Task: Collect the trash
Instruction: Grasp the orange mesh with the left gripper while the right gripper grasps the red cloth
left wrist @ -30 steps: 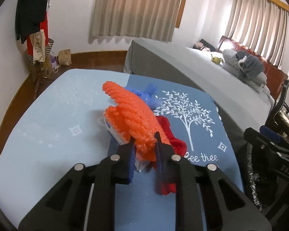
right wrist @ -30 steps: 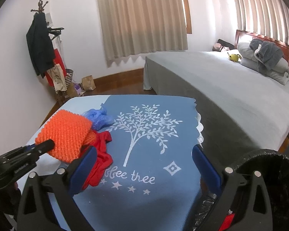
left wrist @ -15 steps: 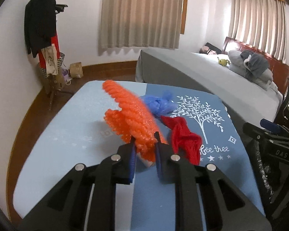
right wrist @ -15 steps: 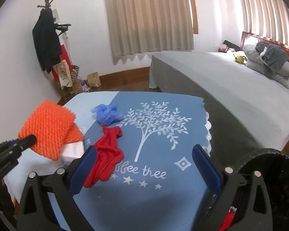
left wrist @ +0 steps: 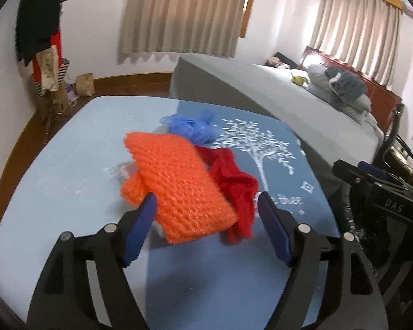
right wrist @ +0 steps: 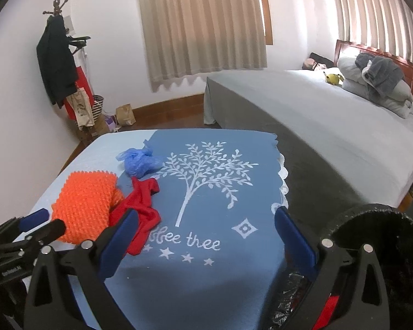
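Note:
An orange foam net (left wrist: 179,187) lies on the blue tablecloth (left wrist: 68,165), partly over a red rag (left wrist: 234,184), with a crumpled blue plastic bag (left wrist: 195,126) behind them. My left gripper (left wrist: 206,225) is open and empty, its jaws on either side of the net's near end. My right gripper (right wrist: 206,239) is open and empty over the cloth's "bee tree" print. The right wrist view shows the orange net (right wrist: 85,206), the red rag (right wrist: 140,211) and the blue bag (right wrist: 140,161) at its left.
A black-lined trash bin (right wrist: 377,236) stands at the table's right edge. A grey bed (right wrist: 316,115) with pillows lies behind. A coat rack (right wrist: 57,60) with bags stands by the left wall. A small white package (left wrist: 124,170) peeks from under the net.
My left gripper has opened and let go of the orange net, which now lies flat on the table over the red rag. The right gripper stays open.

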`<action>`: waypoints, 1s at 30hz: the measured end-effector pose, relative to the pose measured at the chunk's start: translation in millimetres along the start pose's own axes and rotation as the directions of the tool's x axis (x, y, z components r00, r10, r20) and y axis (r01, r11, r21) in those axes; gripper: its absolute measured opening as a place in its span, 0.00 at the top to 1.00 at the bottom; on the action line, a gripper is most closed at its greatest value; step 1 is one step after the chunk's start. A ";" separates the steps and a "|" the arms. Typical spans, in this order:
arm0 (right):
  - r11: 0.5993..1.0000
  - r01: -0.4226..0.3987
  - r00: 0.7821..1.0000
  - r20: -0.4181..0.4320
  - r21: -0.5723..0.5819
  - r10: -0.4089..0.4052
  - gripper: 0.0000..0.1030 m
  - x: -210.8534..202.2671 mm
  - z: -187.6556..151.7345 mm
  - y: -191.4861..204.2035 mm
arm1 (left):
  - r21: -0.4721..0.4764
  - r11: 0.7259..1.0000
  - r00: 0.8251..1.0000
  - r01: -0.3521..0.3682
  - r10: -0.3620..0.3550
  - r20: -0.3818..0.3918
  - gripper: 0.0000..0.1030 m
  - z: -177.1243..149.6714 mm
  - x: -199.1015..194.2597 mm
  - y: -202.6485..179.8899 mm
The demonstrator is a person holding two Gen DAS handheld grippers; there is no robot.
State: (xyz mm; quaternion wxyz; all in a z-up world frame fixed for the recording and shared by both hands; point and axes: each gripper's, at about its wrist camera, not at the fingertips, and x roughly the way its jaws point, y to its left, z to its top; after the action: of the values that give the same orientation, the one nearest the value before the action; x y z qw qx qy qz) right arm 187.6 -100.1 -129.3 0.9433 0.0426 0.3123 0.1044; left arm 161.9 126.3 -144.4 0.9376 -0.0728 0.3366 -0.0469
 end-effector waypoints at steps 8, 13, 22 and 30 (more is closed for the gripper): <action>0.997 -0.048 0.999 -0.018 -0.054 0.047 0.10 20.8 -6.1 26.8 | 0.002 0.993 0.993 -0.118 0.118 0.020 0.28 -9.5 -17.1 30.5; 0.993 -0.087 0.994 -0.079 -0.083 0.081 0.22 57.4 -11.5 50.5 | -0.018 0.990 0.989 -0.141 0.141 0.035 0.29 -8.7 -18.0 40.7; 0.982 -0.150 0.975 -0.183 -0.117 0.127 0.41 108.9 -19.1 82.7 | -0.024 0.986 0.984 -0.162 0.163 0.066 0.33 -4.7 -14.2 45.9; 0.963 -0.233 0.951 -0.237 -0.138 0.197 0.84 115.2 -23.9 90.8 | -0.022 0.992 0.990 -0.123 0.125 0.061 0.37 -0.6 -5.2 41.1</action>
State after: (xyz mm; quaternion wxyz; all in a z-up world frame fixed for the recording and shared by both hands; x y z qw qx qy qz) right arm 248.1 14.5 -202.1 0.8859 -0.0135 0.3989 0.2362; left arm 159.1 167.4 -148.6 0.9481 -0.0615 0.3115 0.0168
